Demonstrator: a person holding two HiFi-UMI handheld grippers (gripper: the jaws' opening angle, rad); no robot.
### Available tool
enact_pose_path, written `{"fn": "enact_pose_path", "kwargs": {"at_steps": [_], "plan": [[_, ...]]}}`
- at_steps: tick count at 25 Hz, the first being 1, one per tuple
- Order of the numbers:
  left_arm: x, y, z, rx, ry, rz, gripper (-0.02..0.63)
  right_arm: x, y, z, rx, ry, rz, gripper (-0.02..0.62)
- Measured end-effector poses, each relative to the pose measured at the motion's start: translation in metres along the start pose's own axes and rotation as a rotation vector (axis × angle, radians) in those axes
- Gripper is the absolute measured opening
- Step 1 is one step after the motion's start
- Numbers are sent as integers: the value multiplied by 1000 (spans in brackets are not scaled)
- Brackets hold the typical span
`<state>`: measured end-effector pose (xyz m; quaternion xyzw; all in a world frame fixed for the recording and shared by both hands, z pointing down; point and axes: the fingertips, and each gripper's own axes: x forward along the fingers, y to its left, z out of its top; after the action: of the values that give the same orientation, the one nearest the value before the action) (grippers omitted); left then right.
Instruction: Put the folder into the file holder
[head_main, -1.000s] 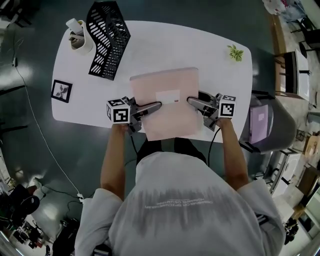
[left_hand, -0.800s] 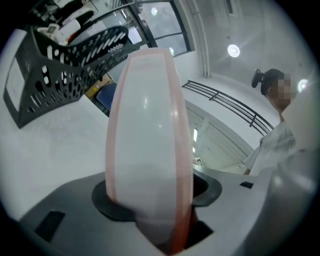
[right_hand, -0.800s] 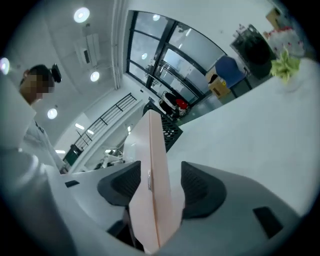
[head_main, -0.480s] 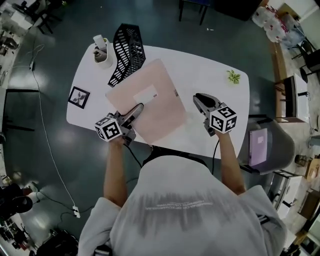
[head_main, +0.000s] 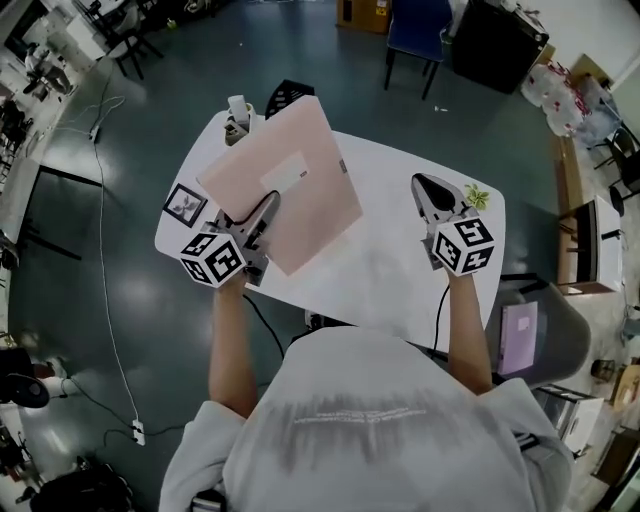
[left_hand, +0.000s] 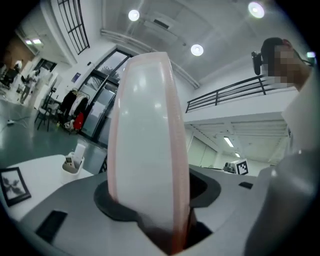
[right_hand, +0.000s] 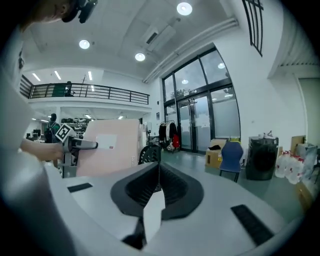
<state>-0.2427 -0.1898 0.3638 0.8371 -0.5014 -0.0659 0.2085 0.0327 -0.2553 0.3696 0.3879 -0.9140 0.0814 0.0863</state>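
Observation:
The pink folder (head_main: 285, 185) with a white label is lifted off the white table (head_main: 400, 270) and tilted up on edge. My left gripper (head_main: 267, 204) is shut on its near edge, and its jaws are still closing on it. In the left gripper view the folder (left_hand: 147, 150) stands upright between the jaws and fills the middle. The black mesh file holder (head_main: 287, 94) stands at the table's far left, mostly hidden behind the folder. My right gripper (head_main: 432, 190) hangs over the table's right side, shut and empty. The right gripper view shows the folder (right_hand: 112, 145) and the file holder (right_hand: 149, 152) at left.
A white cup (head_main: 237, 115) stands beside the file holder. A framed picture (head_main: 185, 203) lies at the table's left edge and a small plant (head_main: 475, 195) at its far right. A grey chair (head_main: 545, 335) stands right of the table.
The right gripper has let go of the folder, shut, and drawn away to the right. The left gripper has raised and tilted the folder toward the file holder at the far left.

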Motion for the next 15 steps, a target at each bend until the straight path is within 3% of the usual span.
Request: {"fn": "enact_pose_path", "kwargs": {"at_steps": [7,15], "plan": [[-19,5,76,130,-126,130,250,7,3,43,-61,-59,-15,32],[-33,21,125,286,-172,276,249,26,16,70,-70,-98,-6,32]]}}
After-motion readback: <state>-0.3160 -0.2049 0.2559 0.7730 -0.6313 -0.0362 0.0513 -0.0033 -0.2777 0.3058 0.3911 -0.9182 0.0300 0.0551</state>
